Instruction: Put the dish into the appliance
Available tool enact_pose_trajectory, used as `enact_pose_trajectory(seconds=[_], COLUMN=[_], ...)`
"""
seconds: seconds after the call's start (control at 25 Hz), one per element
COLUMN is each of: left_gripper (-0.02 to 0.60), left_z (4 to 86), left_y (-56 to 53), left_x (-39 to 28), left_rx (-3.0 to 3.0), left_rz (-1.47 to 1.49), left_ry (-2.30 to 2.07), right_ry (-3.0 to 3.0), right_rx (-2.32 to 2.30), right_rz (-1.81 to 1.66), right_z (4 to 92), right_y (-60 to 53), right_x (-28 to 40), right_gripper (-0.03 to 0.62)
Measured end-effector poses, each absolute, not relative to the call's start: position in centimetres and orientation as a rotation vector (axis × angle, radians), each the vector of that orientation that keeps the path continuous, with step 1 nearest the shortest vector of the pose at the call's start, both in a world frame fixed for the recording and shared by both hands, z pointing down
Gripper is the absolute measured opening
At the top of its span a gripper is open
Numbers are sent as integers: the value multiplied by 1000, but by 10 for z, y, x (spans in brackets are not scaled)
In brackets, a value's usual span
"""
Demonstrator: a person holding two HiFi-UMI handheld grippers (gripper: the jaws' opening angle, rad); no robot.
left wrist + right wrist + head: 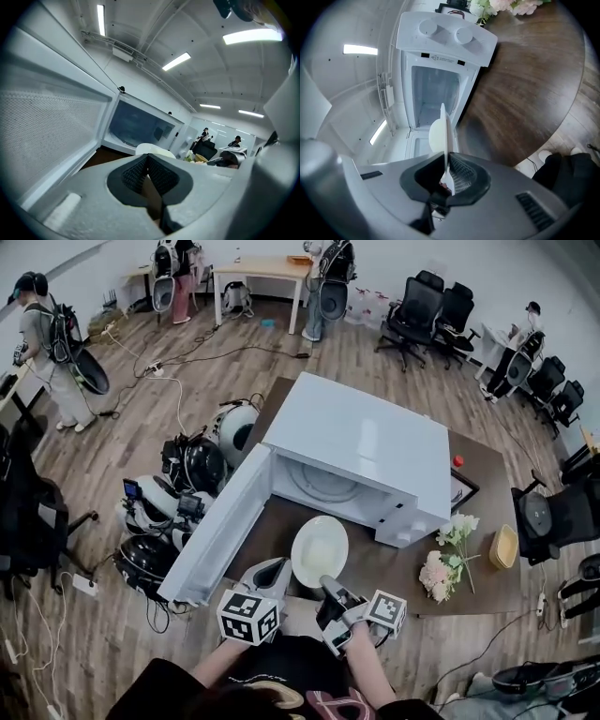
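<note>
Right gripper (327, 583) pinches round white plate (319, 551) by near rim, likely stiff, slick, breakable; left gripper (270, 570) pressed together, empty, before open white microwave (356, 442).

Round cream dish (319, 551) looks smooth, glossy ceramic; boxy white microwave (370, 437) smooth painted metal; dark brown table (525, 93) matt wood grain

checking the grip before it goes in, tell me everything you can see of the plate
The round cream plate, ceramic-looking, has a shallow well and raised rim and is empty. It is held roughly level just before the open white microwave oven, over the brown wooden table. The right hand-held gripper is shut on its near rim, the plate edge-on between its jaws in the right gripper view. The left hand-held gripper is beside its left edge; contact is unclear.
</note>
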State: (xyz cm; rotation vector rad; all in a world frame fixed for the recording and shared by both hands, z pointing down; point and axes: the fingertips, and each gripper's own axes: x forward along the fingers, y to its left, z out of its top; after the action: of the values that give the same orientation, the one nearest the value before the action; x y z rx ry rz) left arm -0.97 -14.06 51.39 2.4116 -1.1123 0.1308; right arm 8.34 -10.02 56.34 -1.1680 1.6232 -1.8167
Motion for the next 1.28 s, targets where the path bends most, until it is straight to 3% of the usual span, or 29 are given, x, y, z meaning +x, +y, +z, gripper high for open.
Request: enact_pose_trajectory(seconds=[1.28], left_gripper=[9], left_z=[519], left_y=[-208], left_x=[-4], left_rx=[2348], left_rz=[153], left_ry=[-1193], right_ry=[1535], right_rx=[-1124], right_rz=[-1904], right_z=[581], right_y=[-219], right_x=[98], right_gripper=[41])
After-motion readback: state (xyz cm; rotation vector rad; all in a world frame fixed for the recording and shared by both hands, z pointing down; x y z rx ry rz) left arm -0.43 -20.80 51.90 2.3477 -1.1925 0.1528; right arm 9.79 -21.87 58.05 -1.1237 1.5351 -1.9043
